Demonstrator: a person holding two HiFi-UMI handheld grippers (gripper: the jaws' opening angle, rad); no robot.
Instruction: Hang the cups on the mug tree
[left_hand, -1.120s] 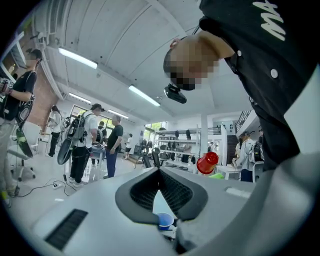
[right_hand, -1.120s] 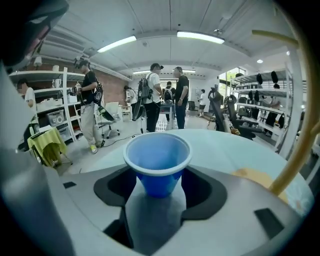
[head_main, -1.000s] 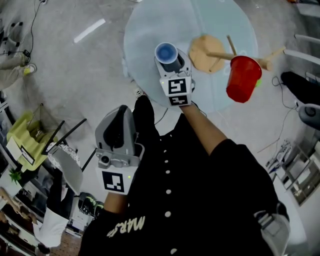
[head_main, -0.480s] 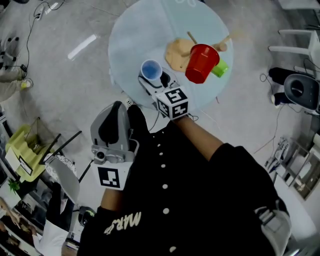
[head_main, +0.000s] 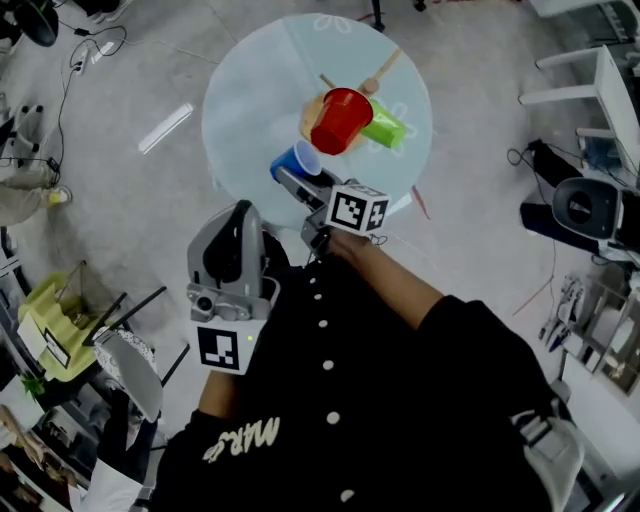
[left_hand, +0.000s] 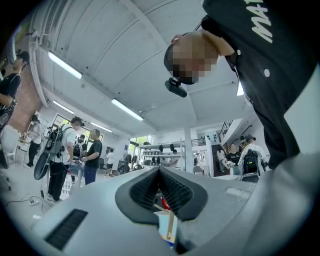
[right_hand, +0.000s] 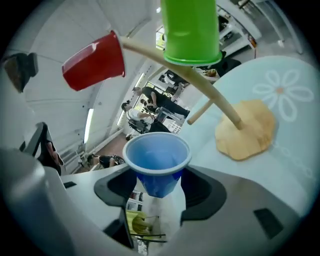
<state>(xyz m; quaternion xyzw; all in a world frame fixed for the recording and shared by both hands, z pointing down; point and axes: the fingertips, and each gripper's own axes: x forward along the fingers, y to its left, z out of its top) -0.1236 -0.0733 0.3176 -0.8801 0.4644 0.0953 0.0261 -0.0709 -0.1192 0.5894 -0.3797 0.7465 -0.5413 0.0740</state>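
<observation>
The wooden mug tree stands on the round glass table. A red cup and a green cup hang mouth-down on its branches. My right gripper is shut on a blue cup, held tilted over the table's near edge, just short of the red cup. My left gripper hovers off the table at the lower left, jaws shut with nothing in them.
The table's edge runs close under the blue cup. A white chair and a dark office chair stand to the right. Cables and a white strip lie on the floor at left. People stand far off in the left gripper view.
The right gripper has rolled, tipping the blue cup from mouth-up onto its side, and moved closer to the mug tree. Both grippers have risen.
</observation>
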